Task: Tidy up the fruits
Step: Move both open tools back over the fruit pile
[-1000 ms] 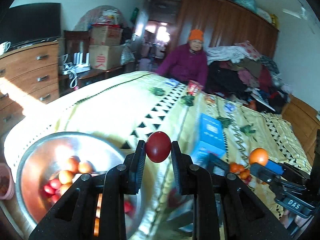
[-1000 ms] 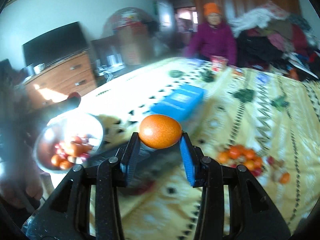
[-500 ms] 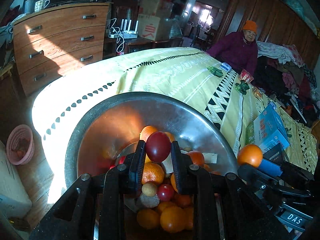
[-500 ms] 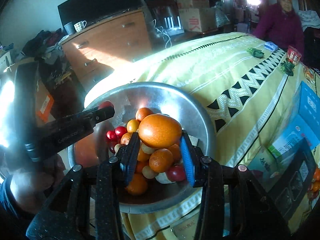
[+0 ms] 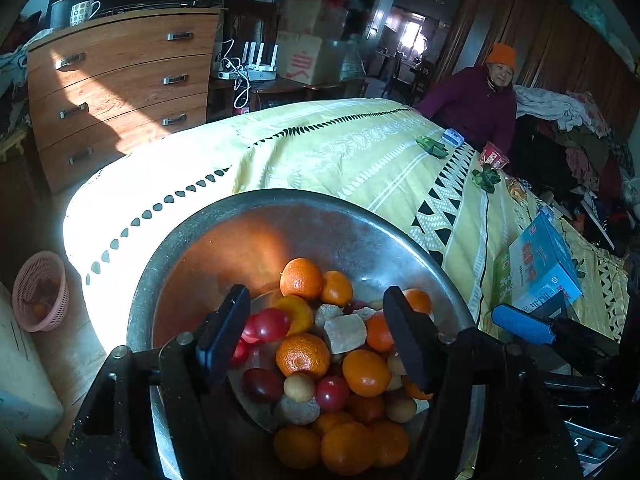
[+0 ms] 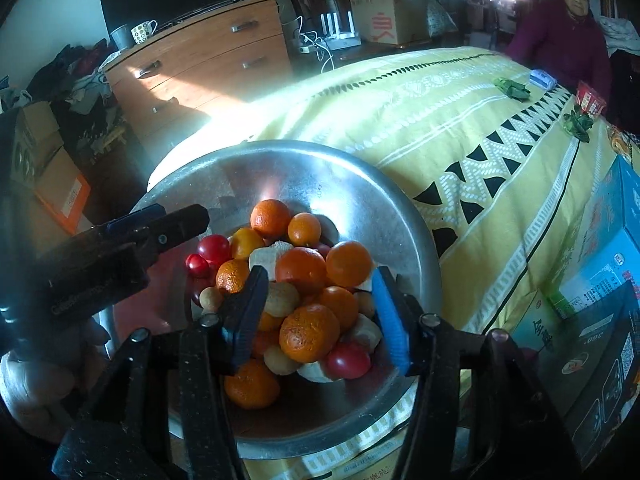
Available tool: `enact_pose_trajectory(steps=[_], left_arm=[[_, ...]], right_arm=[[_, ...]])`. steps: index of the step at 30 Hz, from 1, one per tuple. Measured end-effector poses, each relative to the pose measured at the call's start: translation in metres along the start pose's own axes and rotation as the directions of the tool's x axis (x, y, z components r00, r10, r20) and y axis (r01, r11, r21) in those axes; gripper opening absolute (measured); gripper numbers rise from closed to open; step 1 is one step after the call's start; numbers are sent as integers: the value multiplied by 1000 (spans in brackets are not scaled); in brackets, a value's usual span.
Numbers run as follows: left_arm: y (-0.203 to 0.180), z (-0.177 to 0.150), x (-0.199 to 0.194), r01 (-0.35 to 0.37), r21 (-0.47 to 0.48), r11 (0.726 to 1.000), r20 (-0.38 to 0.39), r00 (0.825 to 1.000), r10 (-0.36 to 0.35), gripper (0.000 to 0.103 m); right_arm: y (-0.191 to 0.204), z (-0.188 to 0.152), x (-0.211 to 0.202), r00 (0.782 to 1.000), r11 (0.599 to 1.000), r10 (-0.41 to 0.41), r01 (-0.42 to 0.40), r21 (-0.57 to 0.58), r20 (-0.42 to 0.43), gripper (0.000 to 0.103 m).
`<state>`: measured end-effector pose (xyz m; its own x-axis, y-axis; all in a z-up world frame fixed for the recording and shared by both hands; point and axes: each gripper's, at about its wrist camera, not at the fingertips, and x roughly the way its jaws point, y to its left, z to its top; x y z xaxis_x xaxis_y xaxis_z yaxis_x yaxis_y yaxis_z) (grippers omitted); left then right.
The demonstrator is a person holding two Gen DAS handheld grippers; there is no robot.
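A steel bowl (image 5: 280,196) (image 6: 280,146) at the corner of the yellow bedspread holds a pile of oranges (image 5: 302,354) and small red fruits (image 5: 272,324). My left gripper (image 5: 314,332) hangs over the pile with its jaws opening. Nothing is pinched, and a red fruit lies by its left pad. My right gripper (image 6: 318,316) is also above the bowl, jaws opening. An orange (image 6: 310,332) rests on the heap between its fingers, clear of both pads. In the right wrist view the left gripper (image 6: 160,232) reaches in from the left, with a hand (image 6: 36,380) behind it.
A blue carton (image 5: 542,262) (image 6: 604,248) lies on the bed right of the bowl. A wooden dresser (image 5: 116,88) stands behind, and a pink basket (image 5: 40,290) sits on the floor. A person in a purple coat (image 5: 476,108) sits at the bed's far side.
Both grippers came over the bowl while still shut on their fruit, then opened. The red fruit has left the left jaws and the orange the right jaws. Both now lie in the pile.
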<state>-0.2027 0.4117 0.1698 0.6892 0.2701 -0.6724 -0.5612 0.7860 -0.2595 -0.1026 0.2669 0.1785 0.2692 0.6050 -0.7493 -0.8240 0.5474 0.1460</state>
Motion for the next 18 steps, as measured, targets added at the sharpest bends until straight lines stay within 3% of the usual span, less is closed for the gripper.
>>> enact_pose_trajectory(steps=[3, 5, 7, 9, 11, 13, 16, 18], left_arm=[[-14, 1, -2, 94, 52, 994, -23, 995, -93, 70], [-29, 2, 1, 210, 107, 972, -85, 976, -201, 70], [-46, 0, 7, 285, 169, 944, -158, 953, -259, 69], [-62, -3, 14, 355, 202, 913, -245, 921, -304, 68], [-69, -5, 24, 394, 195, 898, -317, 892, -322, 67], [-70, -11, 37, 426, 154, 892, -400, 852, -338, 67], [-67, -18, 48, 450, 112, 886, -460, 814, -355, 65], [-66, -25, 54, 487, 63, 871, -513, 764, -391, 65]], right_arm=[[-4, 2, -19, 999, 1000, 0, -1, 17, 45, 60], [-10, 0, -41, 995, 999, -9, 6, 32, 97, 60], [-20, -4, -61, 990, 998, -15, 7, 56, 138, 62], [-32, -10, -80, 985, 996, -32, 17, 87, 169, 66], [-45, -18, -95, 980, 993, -51, 29, 119, 190, 67], [-58, -27, -104, 979, 988, -68, 40, 146, 193, 68], [-71, -39, -106, 981, 983, -78, 46, 179, 175, 69], [-76, -47, -103, 984, 980, -77, 45, 194, 161, 69]])
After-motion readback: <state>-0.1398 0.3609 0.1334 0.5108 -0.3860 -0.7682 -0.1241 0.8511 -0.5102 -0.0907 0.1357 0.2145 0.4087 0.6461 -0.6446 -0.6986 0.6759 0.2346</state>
